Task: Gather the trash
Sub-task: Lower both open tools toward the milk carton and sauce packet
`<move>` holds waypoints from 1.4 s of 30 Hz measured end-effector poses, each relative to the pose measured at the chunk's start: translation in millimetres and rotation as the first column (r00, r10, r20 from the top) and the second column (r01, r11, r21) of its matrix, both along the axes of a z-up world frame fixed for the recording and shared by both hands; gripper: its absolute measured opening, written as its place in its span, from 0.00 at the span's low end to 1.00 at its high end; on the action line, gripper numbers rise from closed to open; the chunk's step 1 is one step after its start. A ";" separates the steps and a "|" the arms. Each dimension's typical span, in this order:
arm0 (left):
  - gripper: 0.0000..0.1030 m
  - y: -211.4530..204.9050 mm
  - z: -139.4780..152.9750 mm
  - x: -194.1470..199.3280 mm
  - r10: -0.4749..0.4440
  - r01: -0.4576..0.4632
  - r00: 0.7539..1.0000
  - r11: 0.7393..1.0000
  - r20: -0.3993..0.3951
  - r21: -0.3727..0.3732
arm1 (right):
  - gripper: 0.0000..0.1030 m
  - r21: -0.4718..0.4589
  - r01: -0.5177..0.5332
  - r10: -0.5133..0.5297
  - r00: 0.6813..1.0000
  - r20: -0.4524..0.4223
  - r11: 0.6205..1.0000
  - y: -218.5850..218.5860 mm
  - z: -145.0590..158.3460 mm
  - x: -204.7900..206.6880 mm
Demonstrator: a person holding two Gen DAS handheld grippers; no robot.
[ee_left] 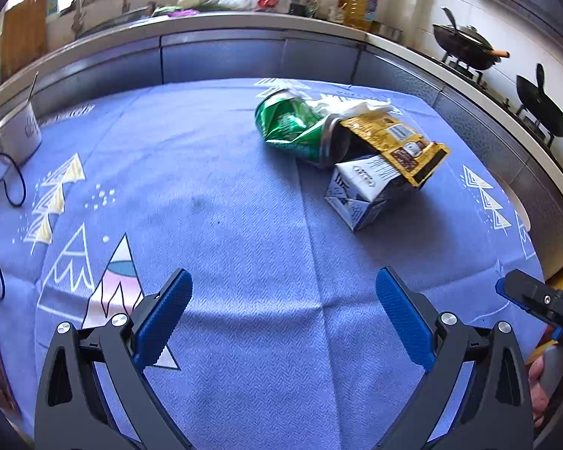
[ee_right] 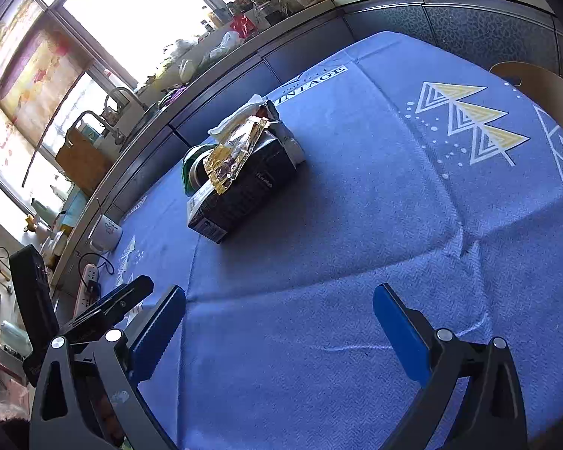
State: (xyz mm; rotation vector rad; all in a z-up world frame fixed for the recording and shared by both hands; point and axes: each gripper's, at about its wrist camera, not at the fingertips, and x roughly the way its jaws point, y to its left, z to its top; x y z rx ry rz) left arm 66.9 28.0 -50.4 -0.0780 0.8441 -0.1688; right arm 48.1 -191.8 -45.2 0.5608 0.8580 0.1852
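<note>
Kitchen scene, blue patterned tablecloth (ee_left: 244, 195) covered the desk, with a counter, sink and two woks on a stove behind. Trash sat in one tight heap toward the far side of the cloth: a crushed green can (ee_left: 292, 131) on its side, a small milk carton (ee_left: 364, 195) touching it, a gold snack wrapper (ee_left: 398, 146) draped across both, and a crumpled white tissue (ee_left: 360, 105) behind them. From the right wrist view the same heap showed as carton (ee_right: 244, 191) in front, wrapper (ee_right: 232, 157) on top, can (ee_right: 193, 168) at the left end, tissue (ee_right: 236, 116) at the far end.

Left tongs (ee_left: 283, 317) stood wide apart, nothing between the blue pads, hovering over bare cloth well short of the heap. Right tongs (ee_right: 279, 328) likewise spread wide and empty, also well apart from the pile. Tip of the right tongs was visible at the right edge of the left view.

Progress, as a judgement: the pieces looked gathered into one spot, which may be the collecting itself, or only the start of it. No bin or bag was visible in either view, so I could not tell where the trash should end up. If a container is the goal, every piece was left to move. A white mug (ee_left: 18, 131) with a stick in it and a cable sat at the left edge, untouched.
</note>
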 end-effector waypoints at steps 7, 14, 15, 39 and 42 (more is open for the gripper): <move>0.94 -2.1 1.5 -5.2 0.001 -0.001 0.999 1.000 0.034 0.003 | 0.96 0.011 -0.026 0.026 1.000 -0.002 1.000 1.0 -2.2 0.9; 0.94 -1.3 0.2 -4.0 0.013 -0.013 0.999 1.000 0.031 0.006 | 0.95 0.017 -0.036 0.037 0.999 -0.015 0.999 2.8 -5.9 2.8; 0.94 -1.9 -0.2 -4.1 0.011 -0.012 1.000 1.000 0.028 0.008 | 0.95 0.017 -0.038 0.038 0.999 -0.018 0.999 3.2 -6.6 3.2; 0.90 -44.0 12.5 40.9 -0.192 0.185 0.976 0.980 0.099 0.070 | 0.77 0.021 0.033 -0.035 0.998 0.055 0.999 -33.4 22.3 55.2; 0.90 -54.2 6.2 56.9 -0.254 0.246 0.963 0.965 0.092 0.093 | 0.77 0.021 0.031 -0.032 0.998 0.046 0.999 -32.6 20.4 57.7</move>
